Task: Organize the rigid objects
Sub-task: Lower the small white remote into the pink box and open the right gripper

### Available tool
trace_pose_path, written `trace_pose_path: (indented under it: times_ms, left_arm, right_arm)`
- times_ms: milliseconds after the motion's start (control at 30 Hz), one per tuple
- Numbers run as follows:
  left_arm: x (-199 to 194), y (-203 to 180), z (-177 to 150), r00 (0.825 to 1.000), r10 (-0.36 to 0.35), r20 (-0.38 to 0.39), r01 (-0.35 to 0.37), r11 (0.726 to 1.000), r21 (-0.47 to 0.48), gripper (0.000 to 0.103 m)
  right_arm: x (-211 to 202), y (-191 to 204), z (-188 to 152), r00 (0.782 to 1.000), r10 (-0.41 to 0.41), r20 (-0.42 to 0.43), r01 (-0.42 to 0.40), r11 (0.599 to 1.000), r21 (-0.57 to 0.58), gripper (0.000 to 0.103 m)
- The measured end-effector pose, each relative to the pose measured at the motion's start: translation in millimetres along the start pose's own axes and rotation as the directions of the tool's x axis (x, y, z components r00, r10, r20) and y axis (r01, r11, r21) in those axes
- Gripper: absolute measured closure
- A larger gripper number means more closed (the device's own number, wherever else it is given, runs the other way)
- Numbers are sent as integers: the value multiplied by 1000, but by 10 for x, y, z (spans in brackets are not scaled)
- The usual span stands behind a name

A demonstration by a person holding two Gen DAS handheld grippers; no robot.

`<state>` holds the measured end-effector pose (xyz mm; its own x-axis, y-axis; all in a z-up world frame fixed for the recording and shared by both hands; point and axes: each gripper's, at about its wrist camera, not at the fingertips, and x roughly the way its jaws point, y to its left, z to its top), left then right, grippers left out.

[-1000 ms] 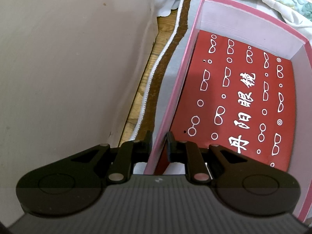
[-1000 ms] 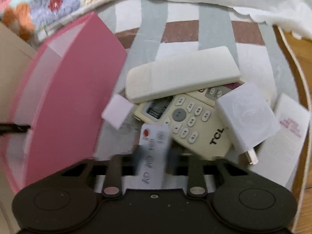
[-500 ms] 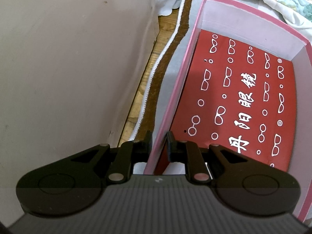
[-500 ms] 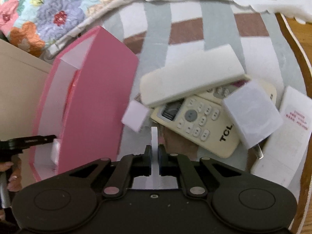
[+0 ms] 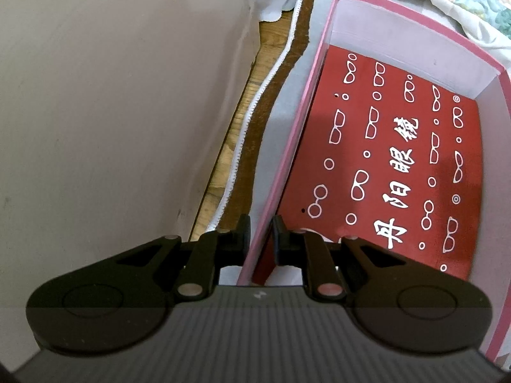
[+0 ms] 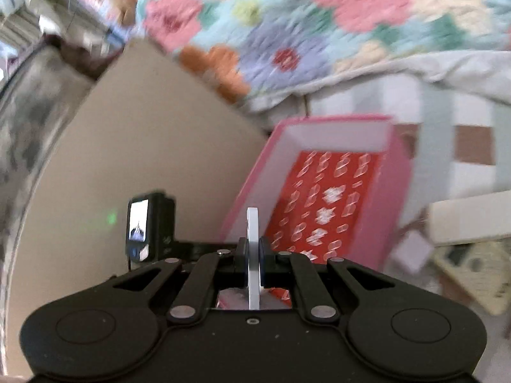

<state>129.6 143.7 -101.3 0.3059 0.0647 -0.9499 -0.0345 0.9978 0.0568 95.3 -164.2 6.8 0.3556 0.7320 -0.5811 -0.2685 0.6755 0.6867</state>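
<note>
A pink box (image 5: pixel 319 63) with a red printed bottom (image 5: pixel 399 175) lies open on a striped rug. My left gripper (image 5: pixel 261 233) is shut on the box's near left wall and holds it. In the right wrist view my right gripper (image 6: pixel 253 249) is shut on a thin white remote (image 6: pixel 252 223), held edge-on above the near end of the pink box (image 6: pixel 392 191). The other gripper's camera (image 6: pixel 150 226) shows at the left of the box.
A beige panel (image 5: pixel 111 111) stands left of the box, with wooden floor (image 5: pixel 249 95) between. A floral quilt (image 6: pixel 287 32) lies behind. At the right edge lie a cream remote (image 6: pixel 472 265), a long white case (image 6: pixel 472 220) and a small white block (image 6: pixel 412 250).
My right gripper has lifted the thin white remote off the pile and swung left, now over the pink box. The left gripper has stayed on the box wall.
</note>
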Motion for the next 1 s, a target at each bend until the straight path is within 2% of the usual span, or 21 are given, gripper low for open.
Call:
trace_pose_path:
  times_ms: [133, 333, 467, 567, 667, 767, 800, 867, 933, 1000]
  left_arm:
    - [-8, -64, -17, 1000, 23, 7, -24, 998, 51, 90]
    - [-15, 0, 3, 1000, -11, -3, 11, 1000, 14, 91]
    - [-11, 59, 12, 999, -36, -10, 36, 999, -7, 92]
    - [-14, 74, 18, 999, -46, -13, 46, 999, -13, 92]
    - [-12, 70, 17, 999, -45, -11, 45, 999, -7, 92]
    - [-12, 55, 15, 999, -33, -12, 33, 999, 5, 92]
    - [-15, 46, 13, 1000, -29, -11, 29, 1000, 10, 92]
    - [-11, 37, 11, 1000, -26, -11, 26, 1000, 10, 92]
    - [-8, 46, 10, 999, -30, -12, 30, 1000, 8, 92]
    - [-7, 60, 11, 999, -33, -14, 33, 999, 6, 92]
  right_arm:
    - [568, -14, -88, 996, -37, -84, 41, 998, 42, 94]
    - [1188, -155, -230, 977, -142, -162, 159, 983, 96, 95]
    - [1317, -125, -243, 971, -158, -180, 181, 976, 119, 95]
    - [1371, -86, -260, 963, -198, -184, 222, 968, 119, 95]
    - [1410, -107, -316, 965, -188, -181, 217, 964, 154, 95]
    - [1517, 6, -360, 948, -257, -186, 274, 959, 73, 93]
    - [1554, 28, -371, 941, -278, -194, 291, 956, 44, 89]
    - [1537, 57, -380, 934, -302, -191, 310, 950, 18, 88]
    - [1431, 93, -351, 932, -323, -162, 325, 946, -16, 73]
    - [1272, 157, -306, 928, -352, -122, 345, 936, -71, 70]
